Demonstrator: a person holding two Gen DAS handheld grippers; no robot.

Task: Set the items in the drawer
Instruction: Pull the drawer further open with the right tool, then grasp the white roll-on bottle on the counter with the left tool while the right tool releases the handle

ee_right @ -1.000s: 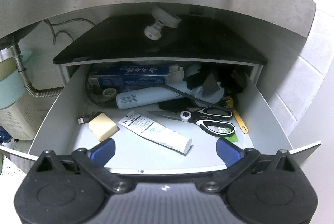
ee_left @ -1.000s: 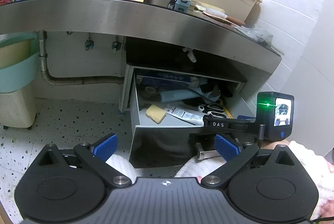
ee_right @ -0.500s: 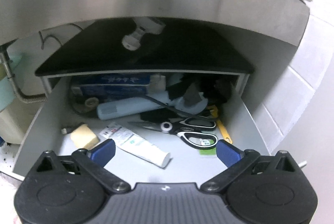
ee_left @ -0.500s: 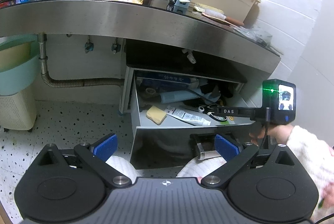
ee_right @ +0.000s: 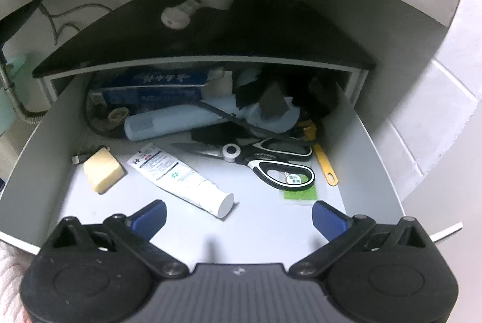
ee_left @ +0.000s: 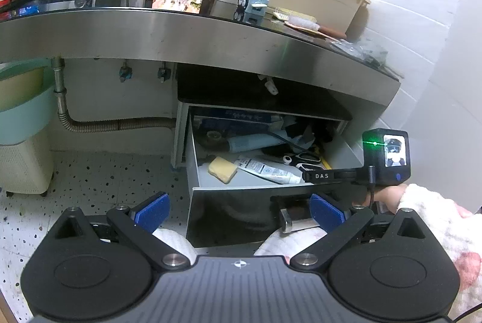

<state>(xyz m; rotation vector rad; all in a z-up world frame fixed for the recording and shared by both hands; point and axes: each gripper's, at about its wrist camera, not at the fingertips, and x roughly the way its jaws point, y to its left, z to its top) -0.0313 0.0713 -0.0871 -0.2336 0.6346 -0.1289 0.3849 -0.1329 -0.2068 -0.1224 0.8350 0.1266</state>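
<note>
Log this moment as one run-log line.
drawer: open | left gripper: open, empty | right gripper: open, empty, over drawer | toothpaste tube, scissors: inside

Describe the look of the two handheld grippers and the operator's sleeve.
Both the left gripper and right gripper have matte black ribbed bodies, round side discs, linkage arms and blue pads. The right unit's camera block shows a green light and "DAS" lettering. The sleeve is fluffy white with pink.

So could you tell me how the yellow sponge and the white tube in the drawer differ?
The sponge is a short, pale yellow block with plain faces; the tube is long, slim and white with printed text. The sponge sits close to the drawer's left wall; the tube lies diagonally nearer the middle, its cap toward the front. Both rest on the drawer floor, apart from each other, and neither gripper holds them.
</note>
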